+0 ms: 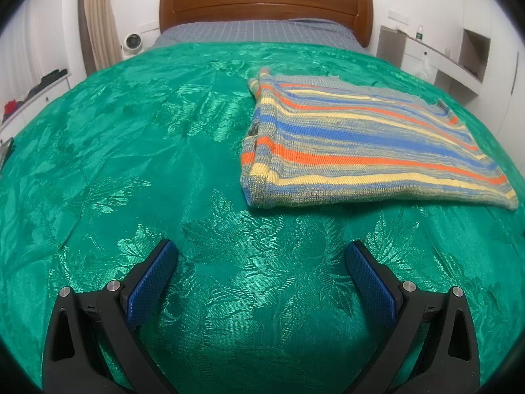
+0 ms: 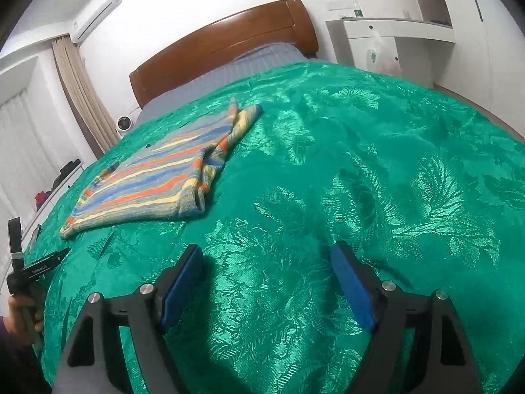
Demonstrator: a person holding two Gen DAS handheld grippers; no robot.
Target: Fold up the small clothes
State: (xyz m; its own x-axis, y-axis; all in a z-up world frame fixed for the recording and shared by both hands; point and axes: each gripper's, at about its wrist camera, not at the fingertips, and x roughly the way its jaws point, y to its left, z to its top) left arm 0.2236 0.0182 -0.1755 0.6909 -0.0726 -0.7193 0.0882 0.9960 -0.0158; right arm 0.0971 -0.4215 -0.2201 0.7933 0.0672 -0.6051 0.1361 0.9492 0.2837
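- The left gripper (image 1: 262,249) hangs over the green bedspread (image 1: 131,151) with its blue-padded fingers (image 1: 149,284) spread wide and nothing between them.
- The right gripper (image 2: 266,256) is likewise gaping, empty, its pads (image 2: 352,287) apart above bare green cloth.
- The striped sweater (image 1: 367,144) lies folded flat on the bedspread, well short of the wooden headboard (image 1: 265,5), with both grippers on the side of it away from the headboard and neither touching it.
- In the right wrist view the sweater (image 2: 154,180) sits left of the right gripper, one sleeve end (image 2: 242,118) pointing toward the headboard (image 2: 223,46).
- A grey checked sheet (image 1: 256,31) shows between the bedspread's far edge and the headboard.
- A hand (image 2: 19,315) at the left edge of the right wrist view holds the left gripper's handle, on the side of the sweater away from the headboard.
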